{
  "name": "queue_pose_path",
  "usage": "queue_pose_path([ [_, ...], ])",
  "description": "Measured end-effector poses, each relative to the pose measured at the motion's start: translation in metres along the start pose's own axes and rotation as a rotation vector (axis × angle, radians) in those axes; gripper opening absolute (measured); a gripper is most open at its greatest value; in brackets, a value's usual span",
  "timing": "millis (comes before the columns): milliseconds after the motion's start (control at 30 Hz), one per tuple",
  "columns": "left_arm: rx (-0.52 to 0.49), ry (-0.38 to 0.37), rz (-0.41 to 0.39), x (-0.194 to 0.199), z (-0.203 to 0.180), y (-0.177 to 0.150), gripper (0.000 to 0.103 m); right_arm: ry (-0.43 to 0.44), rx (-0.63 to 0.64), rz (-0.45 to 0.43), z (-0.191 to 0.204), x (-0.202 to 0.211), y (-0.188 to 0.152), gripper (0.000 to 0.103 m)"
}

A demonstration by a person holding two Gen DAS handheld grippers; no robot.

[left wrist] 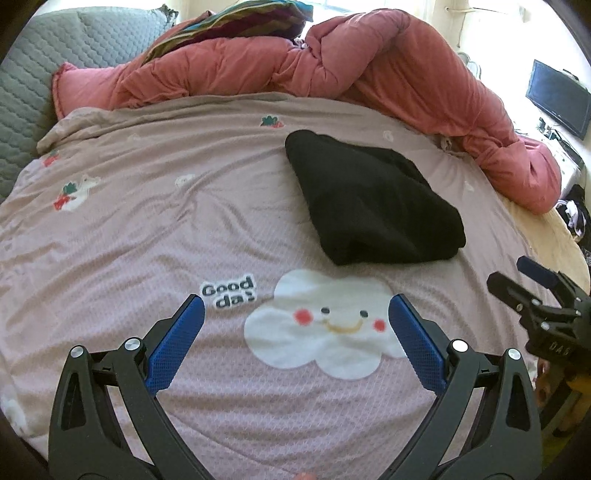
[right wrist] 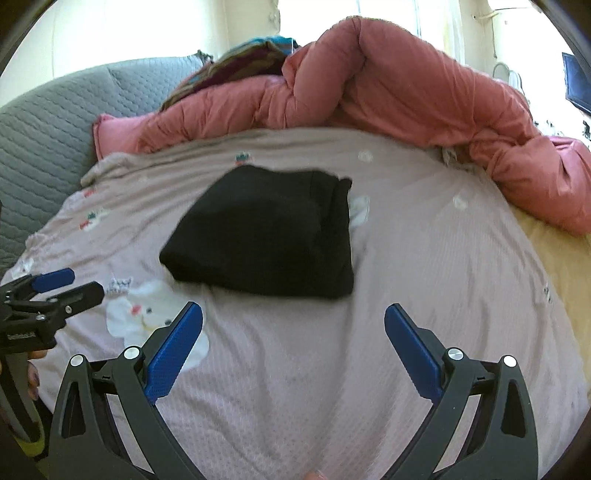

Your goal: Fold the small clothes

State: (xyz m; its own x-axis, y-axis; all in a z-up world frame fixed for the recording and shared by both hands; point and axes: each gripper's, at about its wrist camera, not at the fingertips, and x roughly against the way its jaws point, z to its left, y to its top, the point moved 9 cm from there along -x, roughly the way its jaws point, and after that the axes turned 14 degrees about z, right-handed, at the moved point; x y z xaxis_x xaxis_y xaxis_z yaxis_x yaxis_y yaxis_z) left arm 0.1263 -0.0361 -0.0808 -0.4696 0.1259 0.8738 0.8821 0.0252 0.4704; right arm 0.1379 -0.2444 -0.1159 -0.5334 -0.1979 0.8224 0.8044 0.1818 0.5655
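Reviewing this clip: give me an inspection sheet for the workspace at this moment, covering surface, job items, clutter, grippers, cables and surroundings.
Surface: pink bedspread, wrinkled, with a smiling cloud print.
Job's things: black garment lying folded in a compact bundle on the bedspread, touched by neither gripper.
Clutter: bunched red duvet along the far edge; striped fabric behind it.
Grippers: left gripper open, empty; right gripper open, empty; both short of the garment.
Cables: nothing clearly seen.
Surroundings: grey quilted headboard; dark screen at right.
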Motion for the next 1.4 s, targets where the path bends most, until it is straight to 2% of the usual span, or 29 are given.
queue_pose_path([
  [367,0.026,-0.018,0.007,0.000,0.000,-0.006,0.093,-0.020,-0.006,0.011,0.003,-0.001,-0.007,0.098],
  [1400,0.050,0.009,0.004,0.009,0.008,-0.007,0.093,-0.010,-0.003,0.049,0.012,0.000,-0.013,0.098],
])
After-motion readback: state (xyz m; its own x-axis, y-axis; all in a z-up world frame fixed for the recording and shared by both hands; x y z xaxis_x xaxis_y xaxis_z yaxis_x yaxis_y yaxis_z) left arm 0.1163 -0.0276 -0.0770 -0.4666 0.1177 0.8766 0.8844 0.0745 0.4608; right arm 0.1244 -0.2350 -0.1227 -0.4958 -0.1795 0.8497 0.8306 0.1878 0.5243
